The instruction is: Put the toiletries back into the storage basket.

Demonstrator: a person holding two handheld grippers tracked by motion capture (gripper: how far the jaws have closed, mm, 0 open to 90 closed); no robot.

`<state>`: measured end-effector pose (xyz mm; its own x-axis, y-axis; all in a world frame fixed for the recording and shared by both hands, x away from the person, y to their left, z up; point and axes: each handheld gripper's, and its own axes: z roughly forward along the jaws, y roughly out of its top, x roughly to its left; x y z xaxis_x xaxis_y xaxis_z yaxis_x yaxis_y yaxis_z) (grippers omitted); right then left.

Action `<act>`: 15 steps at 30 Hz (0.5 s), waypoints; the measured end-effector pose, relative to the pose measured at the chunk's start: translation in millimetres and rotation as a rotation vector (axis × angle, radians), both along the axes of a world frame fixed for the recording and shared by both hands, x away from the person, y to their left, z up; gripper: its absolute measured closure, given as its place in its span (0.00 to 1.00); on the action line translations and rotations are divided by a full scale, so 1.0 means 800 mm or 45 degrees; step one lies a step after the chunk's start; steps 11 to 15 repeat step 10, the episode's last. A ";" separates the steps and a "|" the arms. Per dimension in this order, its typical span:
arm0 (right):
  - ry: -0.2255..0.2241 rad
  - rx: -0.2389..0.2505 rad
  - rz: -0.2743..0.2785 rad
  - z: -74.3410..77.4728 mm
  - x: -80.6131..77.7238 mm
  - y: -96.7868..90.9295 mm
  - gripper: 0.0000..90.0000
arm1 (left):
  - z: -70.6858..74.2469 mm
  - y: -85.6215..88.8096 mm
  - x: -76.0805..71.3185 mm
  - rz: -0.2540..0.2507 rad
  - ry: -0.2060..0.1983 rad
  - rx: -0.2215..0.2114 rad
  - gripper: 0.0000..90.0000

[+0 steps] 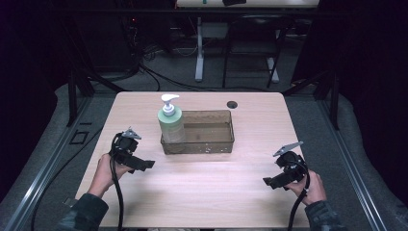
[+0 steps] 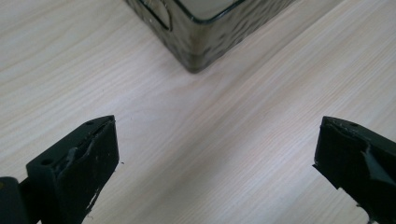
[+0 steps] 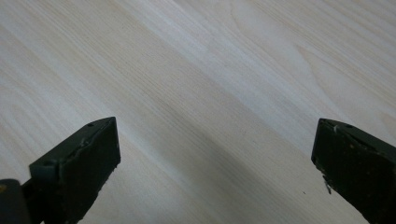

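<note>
Smoked clear bin [image 1: 211, 144] holds a soap pump bottle [image 1: 171, 122] at its left end, seemingly nothing else; bin corner ahead of the left gripper [image 2: 215, 154]; both grippers' jaws apart, right gripper [image 3: 215, 154] over bare table [image 3: 224, 70].

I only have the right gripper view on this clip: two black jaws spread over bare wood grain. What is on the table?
Observer: A clear, dark-tinted bin sits mid-table, with a pump bottle standing upright in its left end.
Operator: Is the other gripper near it?
Observer: The left gripper is low over the table to the left of the bin's front, not touching it; its own view looks at a bin corner.
Operator: Open or shut?
Observer: Open, jaws wide apart with nothing between them.
Operator: And where is mine on the table?
Observer: The right gripper is at the front right, well clear of the bin.
</note>
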<state>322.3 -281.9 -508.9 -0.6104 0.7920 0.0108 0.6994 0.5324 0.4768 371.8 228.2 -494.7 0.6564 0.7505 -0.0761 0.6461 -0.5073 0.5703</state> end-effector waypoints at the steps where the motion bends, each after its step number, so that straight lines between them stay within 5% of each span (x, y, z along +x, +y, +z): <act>1: -0.001 -0.007 0.001 0.000 0.000 0.000 0.01 | -0.003 -0.001 -0.001 0.004 0.004 -0.005 0.00; 5: 0.000 0.004 0.001 0.000 0.000 0.001 0.01 | -0.016 -0.003 -0.001 -0.008 0.029 0.035 0.00; 15: 0.007 0.007 -0.009 -0.001 0.000 -0.001 0.00 | -0.022 -0.003 0.002 0.000 0.032 0.032 0.00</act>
